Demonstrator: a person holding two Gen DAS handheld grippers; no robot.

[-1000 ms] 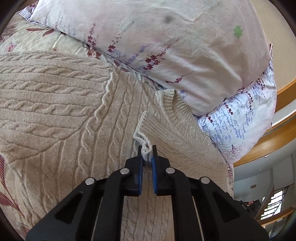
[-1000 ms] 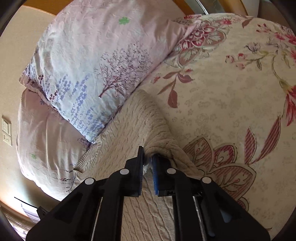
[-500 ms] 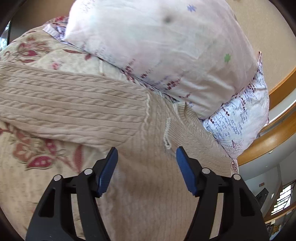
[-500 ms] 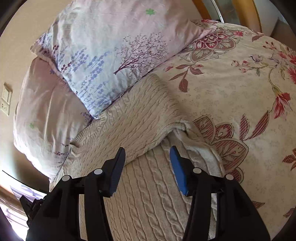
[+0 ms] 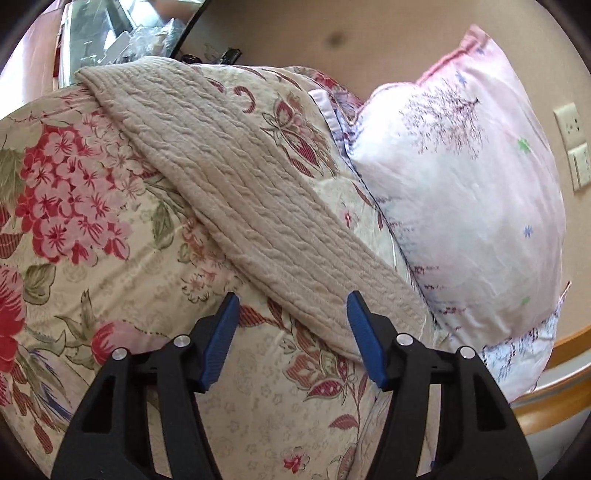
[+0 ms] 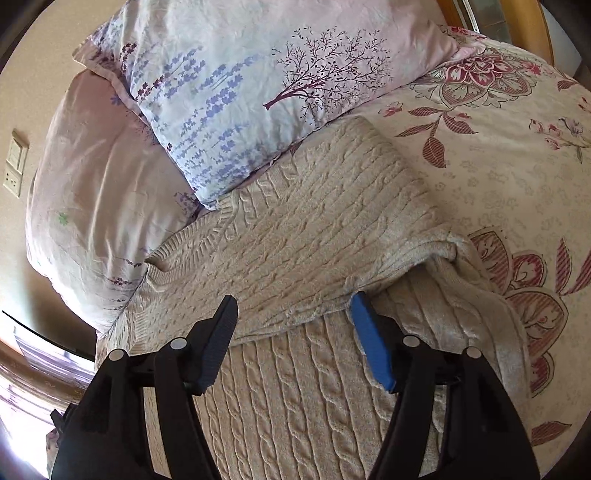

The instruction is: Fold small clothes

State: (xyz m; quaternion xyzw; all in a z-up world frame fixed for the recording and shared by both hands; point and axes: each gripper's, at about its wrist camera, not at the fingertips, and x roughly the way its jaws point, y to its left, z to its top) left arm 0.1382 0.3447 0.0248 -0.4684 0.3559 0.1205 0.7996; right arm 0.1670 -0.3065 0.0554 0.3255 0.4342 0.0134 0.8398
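Note:
A beige cable-knit sweater (image 6: 295, 236) lies on the floral bedspread (image 6: 498, 177), one sleeve folded across its body below the collar. My right gripper (image 6: 293, 314) is open and empty, hovering just above the folded sleeve's lower edge. In the left wrist view the other sleeve (image 5: 240, 192) stretches out diagonally over the bedspread (image 5: 92, 258). My left gripper (image 5: 291, 310) is open and empty, above the bedspread at that sleeve's near end.
Two floral pillows (image 6: 258, 81) (image 6: 96, 199) lie against the wall right behind the sweater's collar; one also shows in the left wrist view (image 5: 461, 206). A wall socket (image 5: 572, 147) and a wooden bed frame (image 5: 554, 402) are at the right. Clutter (image 5: 122, 33) sits beyond the bed's far edge.
Both grippers were shut on the sweater a second ago and have opened and let go. The left gripper has swung left to the outstretched sleeve; the right has pulled back slightly.

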